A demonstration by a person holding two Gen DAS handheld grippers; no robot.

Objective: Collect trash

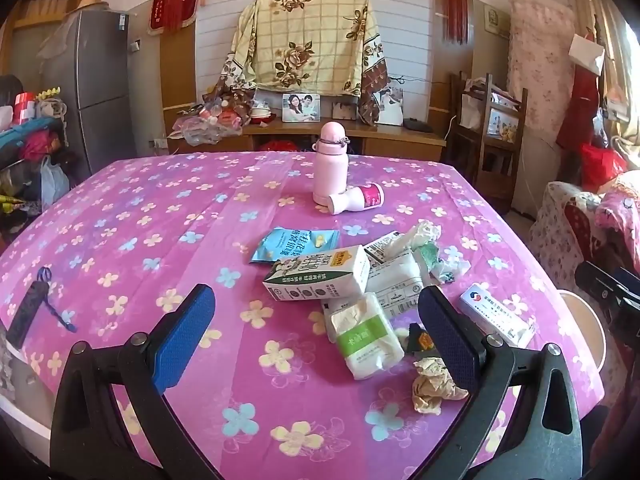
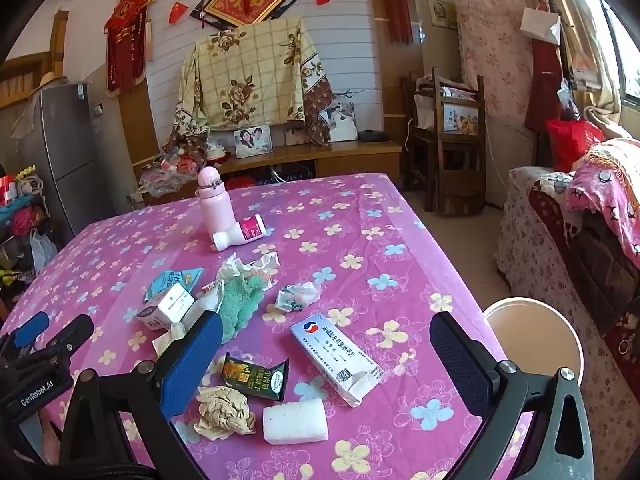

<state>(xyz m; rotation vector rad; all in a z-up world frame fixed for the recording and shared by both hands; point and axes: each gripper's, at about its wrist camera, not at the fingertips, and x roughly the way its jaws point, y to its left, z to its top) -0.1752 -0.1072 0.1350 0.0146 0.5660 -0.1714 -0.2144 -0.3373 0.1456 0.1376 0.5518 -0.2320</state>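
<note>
both grippers, left gripper (image 1: 316,332) and right gripper (image 2: 326,356), hover with fingers spread and empty over litter on the pink flowered worktop (image 2: 360,216); first pick seemingly pending, likely the crumpled beige paper ball (image 2: 225,410), then the round bin (image 2: 532,332) beside.

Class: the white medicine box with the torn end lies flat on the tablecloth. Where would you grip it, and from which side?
Grip the medicine box across its narrow width near the middle, coming from above. It lies flat and long, and the right gripper hangs open over it.
</note>
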